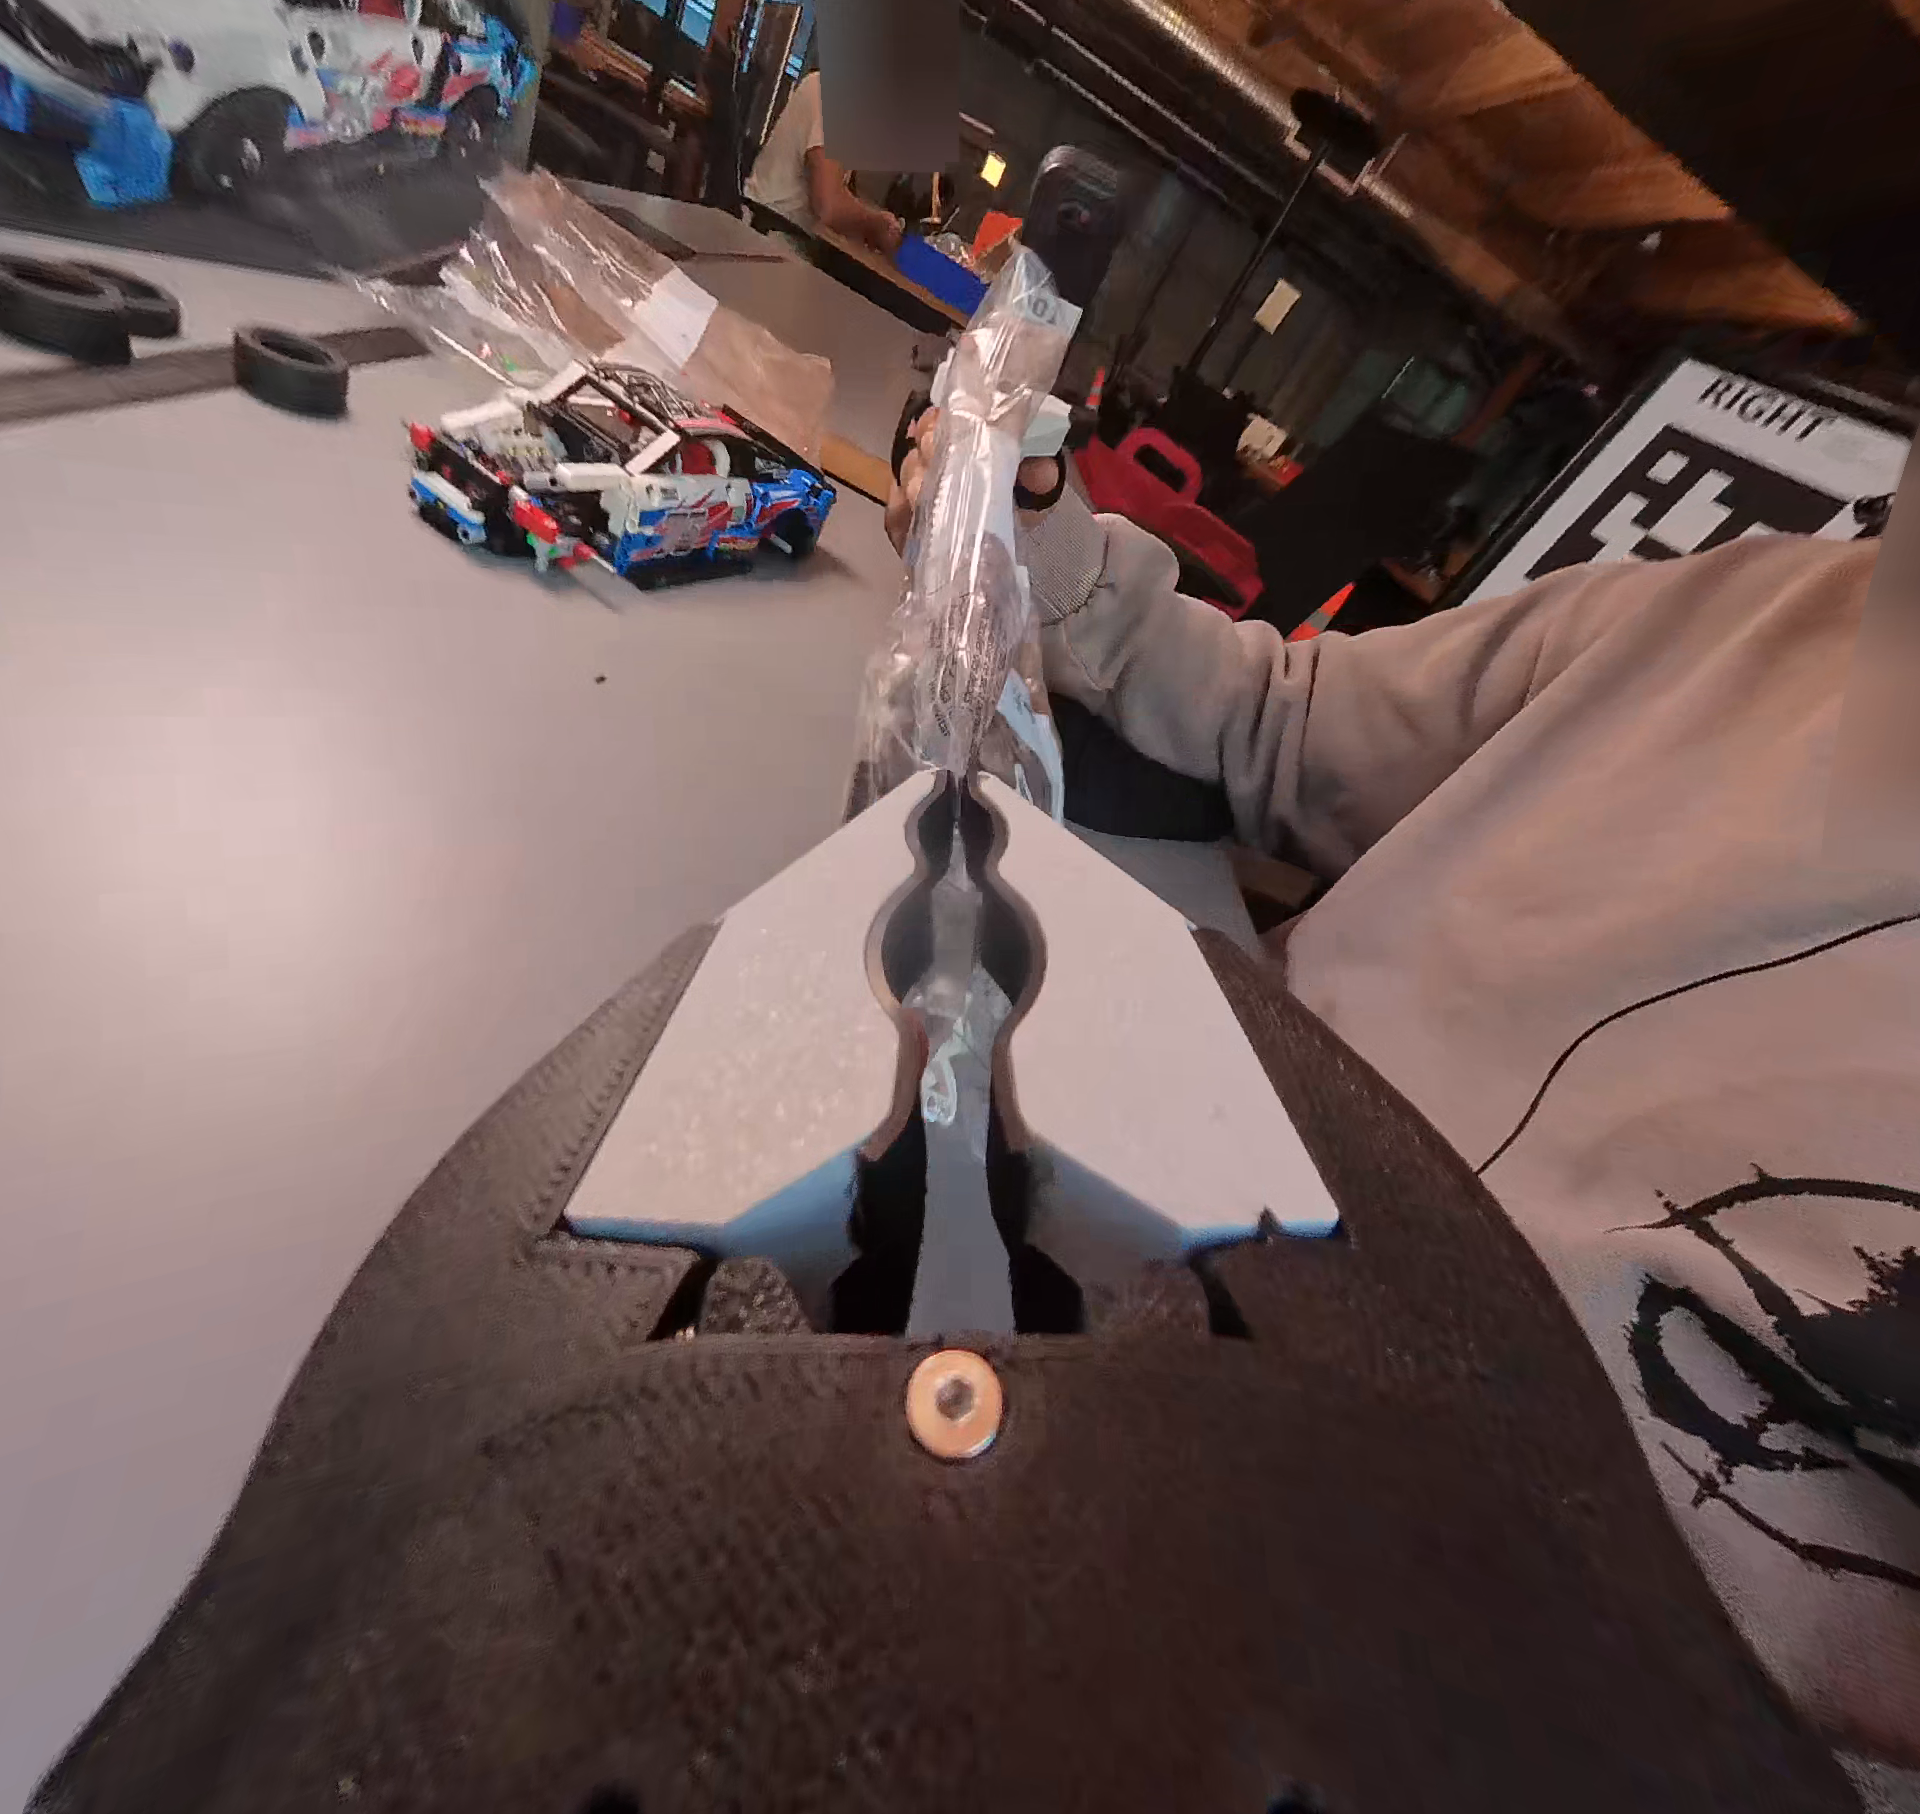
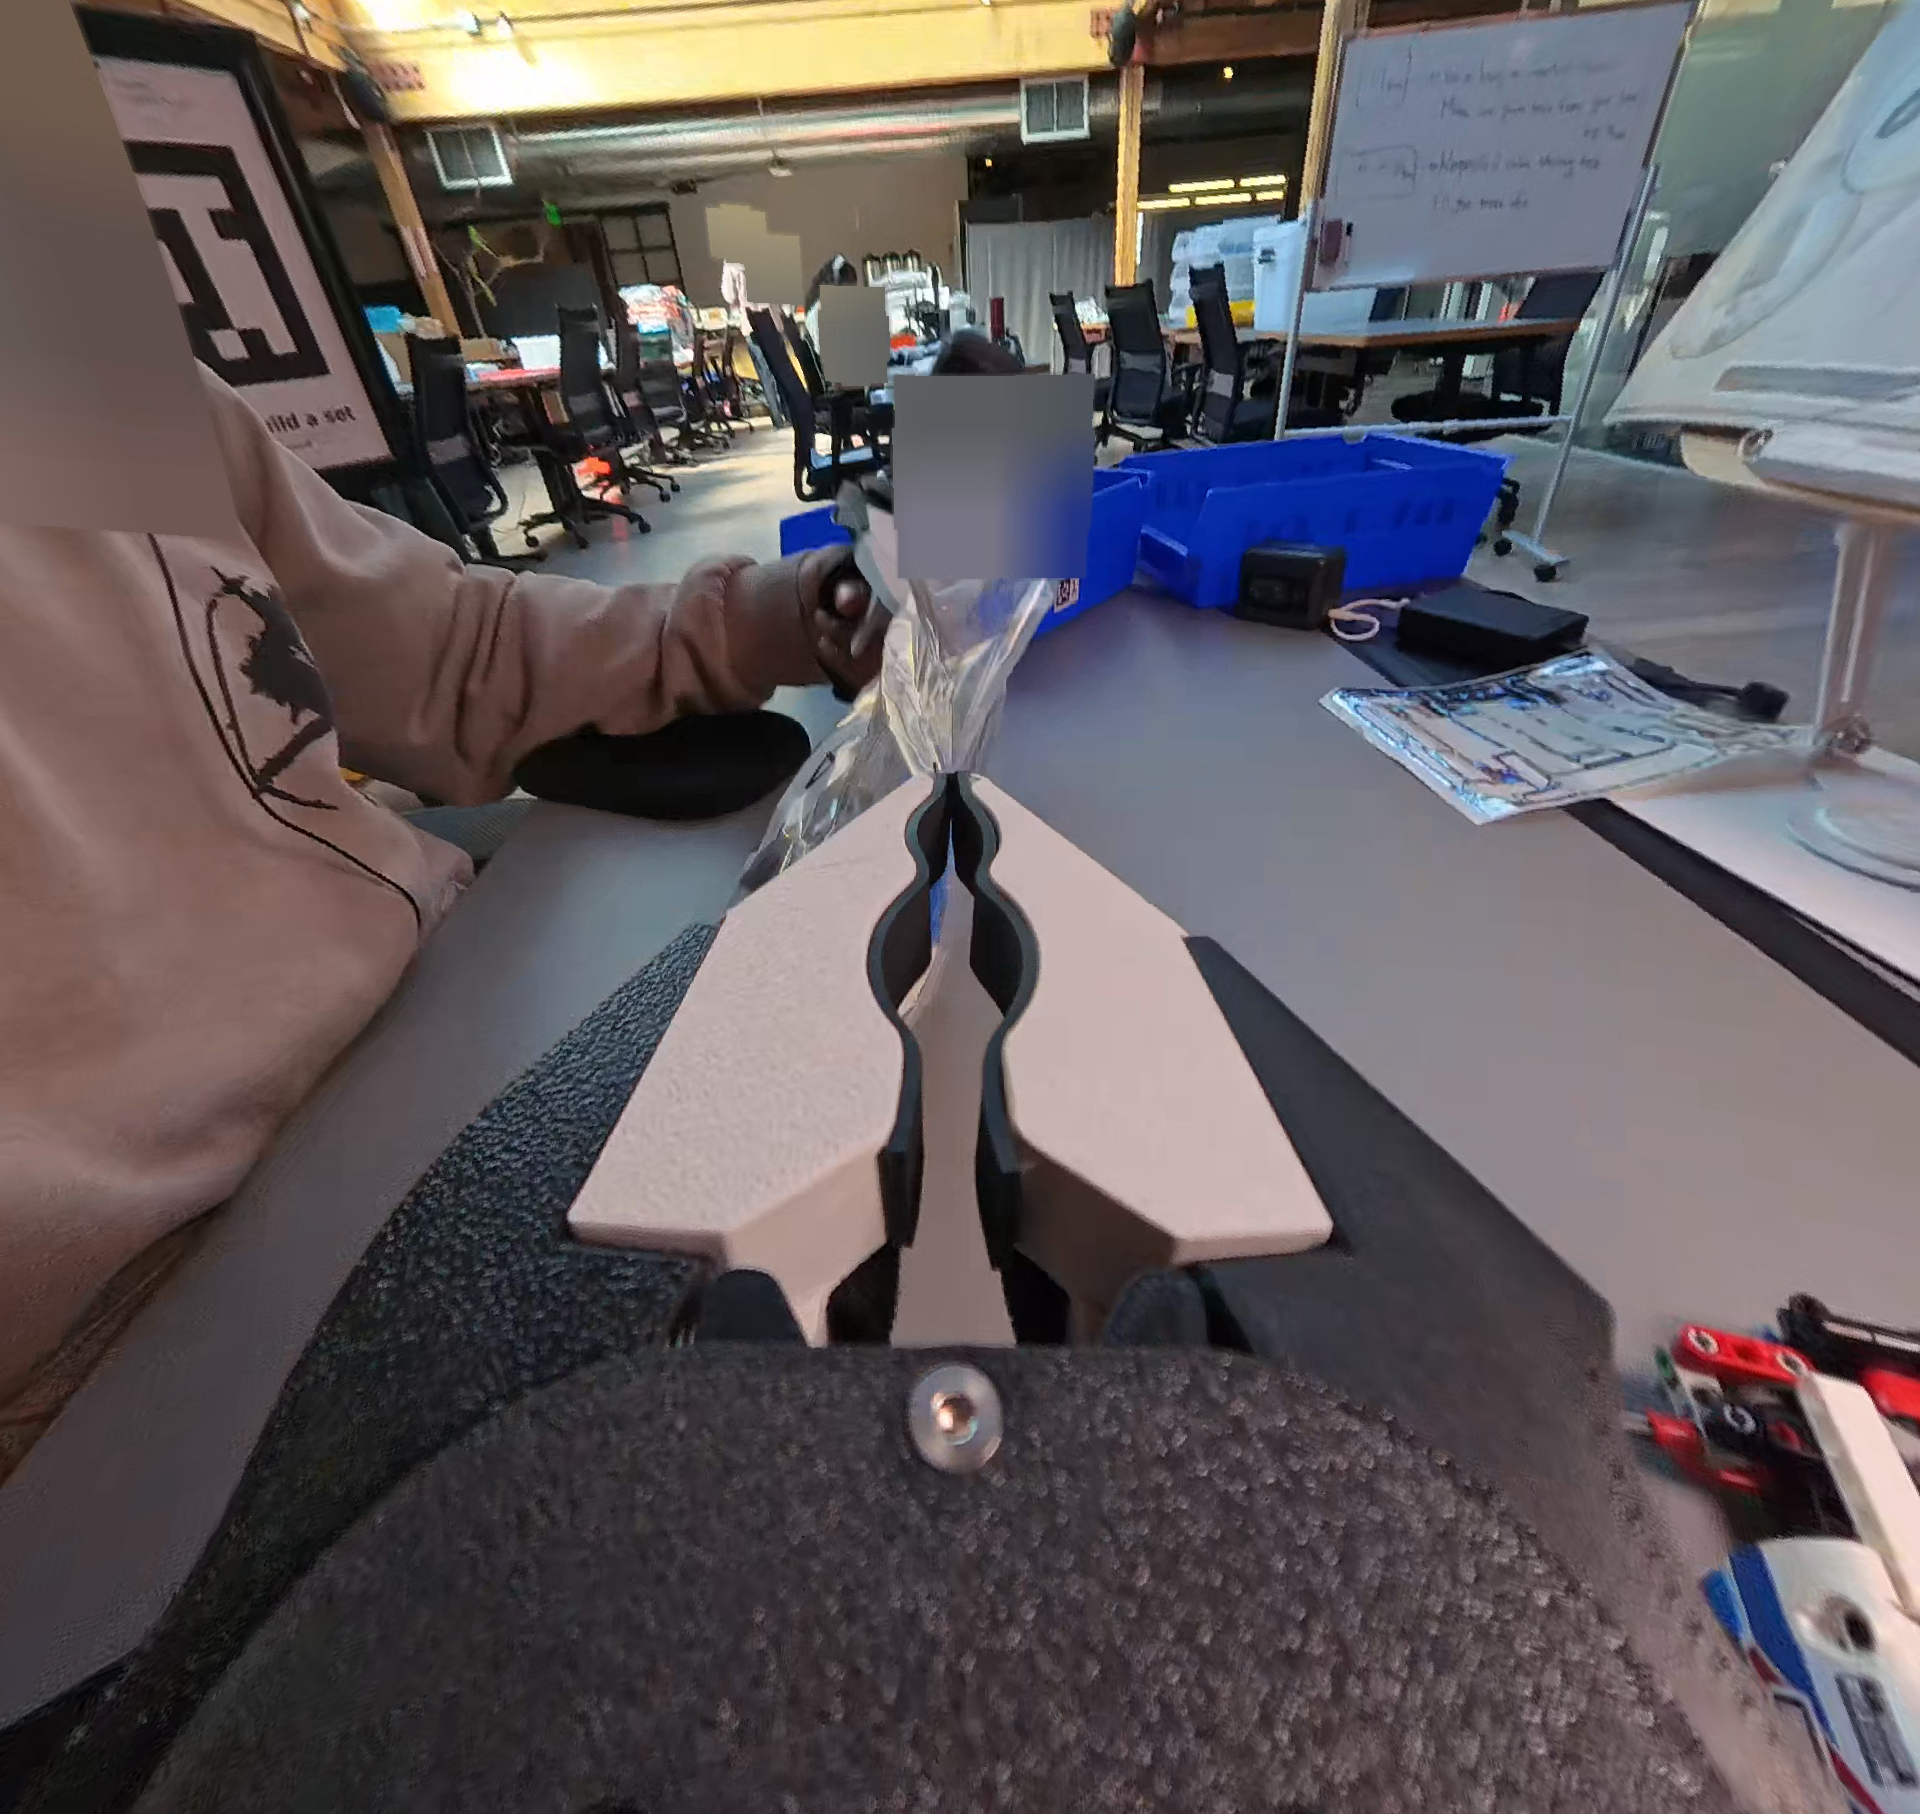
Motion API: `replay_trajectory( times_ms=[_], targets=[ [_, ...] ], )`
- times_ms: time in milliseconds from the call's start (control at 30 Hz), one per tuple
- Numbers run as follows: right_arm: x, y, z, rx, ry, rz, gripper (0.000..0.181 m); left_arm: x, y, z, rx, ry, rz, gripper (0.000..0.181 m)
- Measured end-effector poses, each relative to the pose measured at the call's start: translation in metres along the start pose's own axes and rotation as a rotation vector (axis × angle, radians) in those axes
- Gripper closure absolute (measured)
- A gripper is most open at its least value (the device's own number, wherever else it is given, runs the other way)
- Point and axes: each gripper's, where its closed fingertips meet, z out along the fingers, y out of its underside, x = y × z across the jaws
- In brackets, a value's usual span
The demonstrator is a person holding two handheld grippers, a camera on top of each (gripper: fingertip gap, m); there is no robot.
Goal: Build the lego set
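A clear plastic bag (image 1: 966,559) is stretched between my two grippers above the grey table (image 1: 312,829). My left gripper (image 1: 956,779) is shut on one end of it, with film pinched between the pads. My right gripper (image 2: 954,777) is shut on the other end of the bag (image 2: 935,684), whose lower part (image 2: 810,819) holds small dark pieces. In the left wrist view the right gripper's white finger (image 1: 1049,429) shows at the bag's far end. The partly built lego car (image 1: 613,486) stands on the table to the left; it also shows in the right wrist view (image 2: 1808,1515).
Black tyres (image 1: 291,367) and empty clear bags (image 1: 582,289) lie beyond the car, before the set's box (image 1: 208,50). Blue bins (image 2: 1330,507), a small black box (image 2: 1288,580), a black case (image 2: 1486,621) and a sticker sheet (image 2: 1538,736) are on the right. A person's sleeved arms (image 1: 1351,725) cross the near side. The left gripper's tips are roughly 20 centimeters from the right gripper's. My right gripper is the nearer one to the partly built lego car (image 1: 613,486): about 20 centimeters, against 35 centimeters. Seen from the right wrist view (image 2: 1872,1577) as well.
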Motion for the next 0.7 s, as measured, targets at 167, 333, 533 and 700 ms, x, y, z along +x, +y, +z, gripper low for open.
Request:
replay_trajectory(
  times_ms=[167, 333, 533, 700],
  targets=[
    [0.013, 0.023, 0.001, -0.074, 0.014, 0.052, 0.181, 0.013, -0.017, -0.004, -0.069, -0.115, 0.235, 0.181],
    [0.019, 0.036, 0.010, -0.108, 0.060, 0.076, 0.146, 0.018, -0.014, -0.002, -0.056, -0.113, 0.255, 0.181],
    [0.019, 0.080, 0.060, -0.279, 0.052, 0.124, 0.143, 0.024, -0.012, 0.001, -0.039, -0.054, 0.250, 0.181],
    [0.005, 0.053, 0.067, -0.202, -0.044, 0.093, 0.181, 0.011, -0.027, -0.026, 0.116, -0.103, 0.165, 0.173]
  ],
)
